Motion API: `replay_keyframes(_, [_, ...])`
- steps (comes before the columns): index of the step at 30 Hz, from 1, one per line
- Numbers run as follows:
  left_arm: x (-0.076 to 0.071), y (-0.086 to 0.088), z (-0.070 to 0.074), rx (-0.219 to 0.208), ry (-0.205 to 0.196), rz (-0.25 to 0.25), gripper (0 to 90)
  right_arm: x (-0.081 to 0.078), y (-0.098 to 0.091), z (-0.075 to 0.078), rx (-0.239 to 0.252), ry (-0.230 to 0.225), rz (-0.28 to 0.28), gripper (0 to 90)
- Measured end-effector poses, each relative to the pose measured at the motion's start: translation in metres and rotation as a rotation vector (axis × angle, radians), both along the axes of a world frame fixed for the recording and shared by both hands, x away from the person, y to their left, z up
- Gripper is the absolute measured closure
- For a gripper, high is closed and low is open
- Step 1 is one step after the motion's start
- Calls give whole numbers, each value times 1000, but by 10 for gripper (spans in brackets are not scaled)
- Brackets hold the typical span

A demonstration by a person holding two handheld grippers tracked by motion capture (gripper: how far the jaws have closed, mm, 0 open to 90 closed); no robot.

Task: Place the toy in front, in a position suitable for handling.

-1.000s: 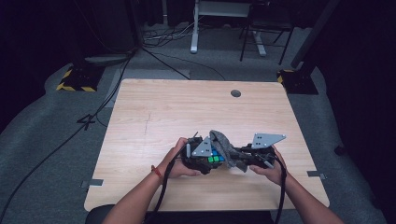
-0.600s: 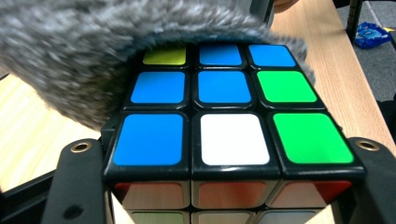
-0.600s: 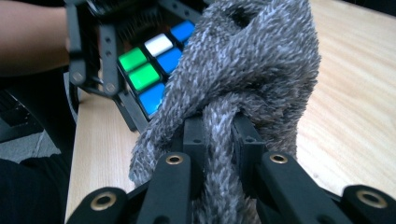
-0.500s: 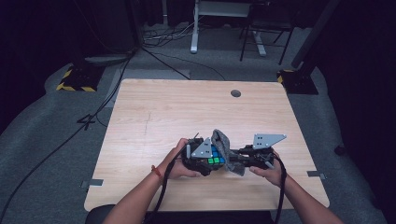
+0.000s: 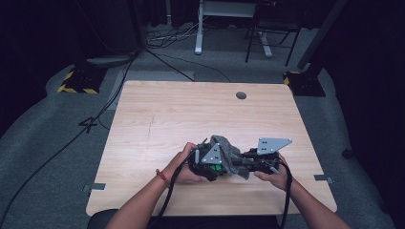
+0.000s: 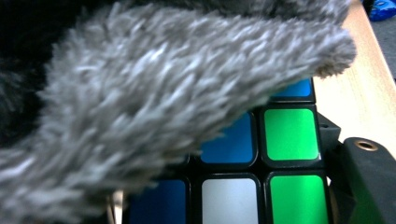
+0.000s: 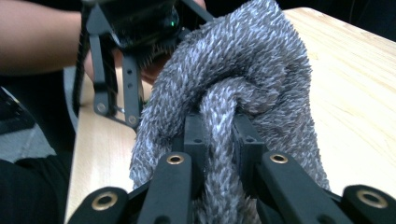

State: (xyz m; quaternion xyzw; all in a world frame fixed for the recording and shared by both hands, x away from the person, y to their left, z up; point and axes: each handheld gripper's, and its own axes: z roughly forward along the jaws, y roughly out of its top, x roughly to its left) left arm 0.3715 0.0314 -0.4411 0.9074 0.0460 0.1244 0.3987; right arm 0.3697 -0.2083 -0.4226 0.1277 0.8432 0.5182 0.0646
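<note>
Grey fuzzy cloth (image 7: 233,93) pinched in right tongs (image 7: 219,140), left tongs (image 5: 210,164) clamping glossy square-tiled puzzle cube (image 6: 289,135), wood-grain table (image 5: 191,109)

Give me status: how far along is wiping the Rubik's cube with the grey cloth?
Done: both grips are set. The left gripper is shut on the Rubik's cube, and the right gripper is shut on a bunched fold of the grey fuzzy cloth.
In hand: the cloth drapes over the cube's top, near the table's front edge.
Left: blue, green and white stickers lie uncovered, so that face probably remains to wipe.
</note>
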Motion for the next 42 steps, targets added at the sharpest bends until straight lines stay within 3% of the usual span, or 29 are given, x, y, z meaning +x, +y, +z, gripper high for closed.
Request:
replay_keyframes(3, [3, 5, 4, -53, 14, 5, 336, 1, 0, -4, -65, -25, -30, 794])
replay_keyframes(8, [4, 11, 10, -86, 12, 13, 336, 10, -3, -17, -93, 41, -45, 794])
replay_keyframes(14, [3, 10, 9, -67, 9, 8, 336, 0, -1, -7, -60, 15, -6, 794])
replay_keyframes(18, [1, 6, 7, -61, 12, -11, 336, -4, 0, 3, -1, -10, 15, 794])
replay_keyframes(21, [-2, 3, 8, -58, 6, -21, 336, -3, 0, 7, 8, -31, -4, 794])
replay_keyframes(24, [-3, 5, 11, -74, 10, -27, 336, 1, 0, 3, -28, -35, -43, 793])
replay_keyframes(27, [-3, 9, 16, -97, -3, -28, 336, 8, -2, -6, -74, -3, -69, 794])
replay_keyframes(33, [0, 17, 22, -123, -16, -2, 336, 7, -1, -13, -117, 31, -38, 794])
replay_keyframes(36, [2, 21, 22, -132, -13, 12, 336, 2, -1, -8, -92, 12, -6, 793])
replay_keyframes(39, [3, 21, 21, -129, -11, 15, 336, -2, -3, 0, -22, 19, 35, 793])
replay_keyframes(40, [2, 20, 20, -127, -4, 13, 336, -3, -2, 1, -29, 8, 33, 793])
replay_keyframes(42, [1, 15, 18, -88, -17, -1, 336, -6, 0, 3, -22, -14, 26, 792])
